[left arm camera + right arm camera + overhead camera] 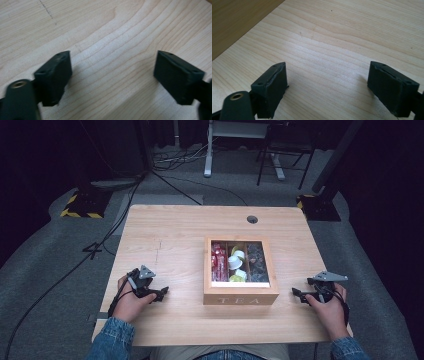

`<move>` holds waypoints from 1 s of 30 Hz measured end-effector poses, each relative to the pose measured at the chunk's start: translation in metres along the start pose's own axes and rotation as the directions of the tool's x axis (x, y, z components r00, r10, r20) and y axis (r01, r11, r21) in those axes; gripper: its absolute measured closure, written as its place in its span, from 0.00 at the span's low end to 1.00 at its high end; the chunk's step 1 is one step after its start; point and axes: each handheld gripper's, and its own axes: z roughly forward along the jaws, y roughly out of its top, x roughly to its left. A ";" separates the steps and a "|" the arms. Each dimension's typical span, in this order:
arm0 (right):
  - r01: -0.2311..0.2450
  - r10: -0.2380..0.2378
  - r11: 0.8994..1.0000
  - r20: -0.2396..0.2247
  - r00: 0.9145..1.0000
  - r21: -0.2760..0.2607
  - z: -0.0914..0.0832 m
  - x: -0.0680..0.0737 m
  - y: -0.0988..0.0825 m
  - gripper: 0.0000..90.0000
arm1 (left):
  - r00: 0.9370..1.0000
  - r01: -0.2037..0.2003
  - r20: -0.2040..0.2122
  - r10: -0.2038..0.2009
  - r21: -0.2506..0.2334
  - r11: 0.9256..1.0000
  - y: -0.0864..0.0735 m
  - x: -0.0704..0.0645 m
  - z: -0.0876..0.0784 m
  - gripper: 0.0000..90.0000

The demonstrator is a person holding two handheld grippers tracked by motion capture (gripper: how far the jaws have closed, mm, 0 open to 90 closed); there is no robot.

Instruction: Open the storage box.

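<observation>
**Both grippers at rest beside the tea box**

Wooden tea box (240, 295) sits right of centre on the table (170, 240), glass lid shut, sachets and pods visible inside. Left gripper (161, 293) lies near-left, well apart from the box; jaws wide apart, bare wood between them. Right gripper (297, 294) lies just right of the box, jaws likewise spread, nothing held.

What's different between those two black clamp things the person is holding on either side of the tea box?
The left gripper lies near the table's left edge, a wide stretch of bare wood away from the tea box; the right gripper sits closer to the box, near the right edge. The left gripper points right toward the box, the right gripper points left toward it. Both rest low over the table, with jaws wide open and nothing between them.
</observation>
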 end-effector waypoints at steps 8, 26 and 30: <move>-0.001 0.001 1.000 0.000 1.000 0.000 0.000 0.000 0.000 0.18 | 1.000 -0.012 0.002 0.012 -0.002 1.000 0.009 -0.004 -0.007 0.22; -0.001 0.001 1.000 0.000 1.000 -0.001 0.000 0.000 0.000 0.18 | 0.995 -0.065 0.068 0.068 -0.039 0.997 0.038 -0.043 -0.035 0.31; -0.001 0.001 1.000 0.001 1.000 -0.001 0.000 0.000 0.000 0.18 | 0.992 -0.082 0.095 0.088 -0.062 0.995 0.043 -0.053 -0.040 0.32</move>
